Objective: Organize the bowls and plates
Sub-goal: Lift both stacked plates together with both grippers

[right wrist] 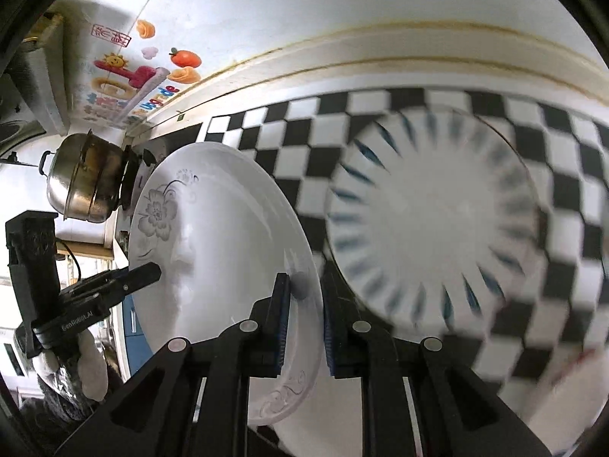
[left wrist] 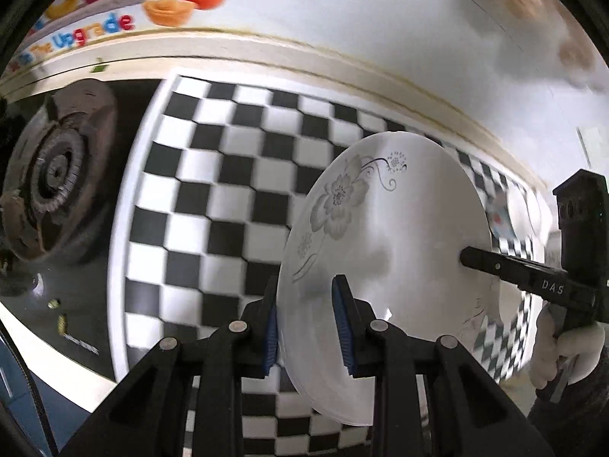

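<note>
Floral plate point(left wrist: 384, 251) held on edge above the checkered mat point(left wrist: 213, 198); left gripper point(left wrist: 309, 327) clenched on its near rim, blue pads on both faces; right gripper point(right wrist: 304, 320) clamps the opposite rim likewise; blue-striped plate point(right wrist: 437, 221) lies flat on the mat just beyond; steel pot point(right wrist: 87, 179) at far left.

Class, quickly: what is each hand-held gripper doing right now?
Left hand-held gripper: closed on the plate rim.
Right hand-held gripper: closed on the same plate's opposite rim.
</note>
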`<state>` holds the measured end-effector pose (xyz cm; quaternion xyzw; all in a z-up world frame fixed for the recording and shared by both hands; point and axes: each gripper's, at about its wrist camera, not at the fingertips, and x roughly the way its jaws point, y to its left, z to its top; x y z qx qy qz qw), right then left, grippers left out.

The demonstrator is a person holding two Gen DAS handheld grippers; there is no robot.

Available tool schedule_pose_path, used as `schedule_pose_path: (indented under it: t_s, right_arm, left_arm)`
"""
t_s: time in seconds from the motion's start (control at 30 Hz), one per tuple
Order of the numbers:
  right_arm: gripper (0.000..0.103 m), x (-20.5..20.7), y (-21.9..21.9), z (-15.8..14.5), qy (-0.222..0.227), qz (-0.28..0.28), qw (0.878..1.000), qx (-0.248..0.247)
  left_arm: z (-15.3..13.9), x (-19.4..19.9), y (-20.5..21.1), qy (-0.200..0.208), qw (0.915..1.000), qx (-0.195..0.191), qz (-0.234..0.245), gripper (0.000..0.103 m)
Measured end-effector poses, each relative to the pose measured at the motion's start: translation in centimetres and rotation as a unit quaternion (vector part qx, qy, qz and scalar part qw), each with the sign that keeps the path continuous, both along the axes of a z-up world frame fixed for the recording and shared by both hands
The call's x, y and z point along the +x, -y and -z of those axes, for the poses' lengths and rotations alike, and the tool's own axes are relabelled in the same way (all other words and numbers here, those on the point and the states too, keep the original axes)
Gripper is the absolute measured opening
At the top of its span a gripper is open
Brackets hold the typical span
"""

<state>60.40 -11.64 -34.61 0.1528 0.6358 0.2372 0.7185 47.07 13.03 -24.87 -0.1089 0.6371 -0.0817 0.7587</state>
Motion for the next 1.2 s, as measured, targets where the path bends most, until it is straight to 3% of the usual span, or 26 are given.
schedule_pose_path:
  t_s: [0.23, 0.53, 0.73, 1.2]
  right_arm:
    - [0.018, -9.0, 7.1, 2.1, -0.025, 0.062, 0.998, 0.001]
    - [0.018, -15.4, 12.4, 5.9, -0.054, 0.108, 0.993, 0.004]
    - [0.018, -16.3, 13.3, 7.3, -0.060, 0.110, 0.992, -0.013]
    - [0.018, -15.6, 12.3, 7.1, -0.077, 0.101, 0.991, -0.031]
  left_arm:
    - [2.6, -3.8, 5.4, -0.039, 0.9978, -0.017, 0.051, 0.024]
    - [6.2, -5.7, 10.0, -0.069, 0.9930, 0.003, 0.095, 0.024]
    - [8.1, -6.5, 10.7, -0.092, 0.9902, 0.020, 0.103, 0.025]
    - [7.9, -6.0, 11.4, -0.103, 0.9886, 0.042, 0.101, 0.026]
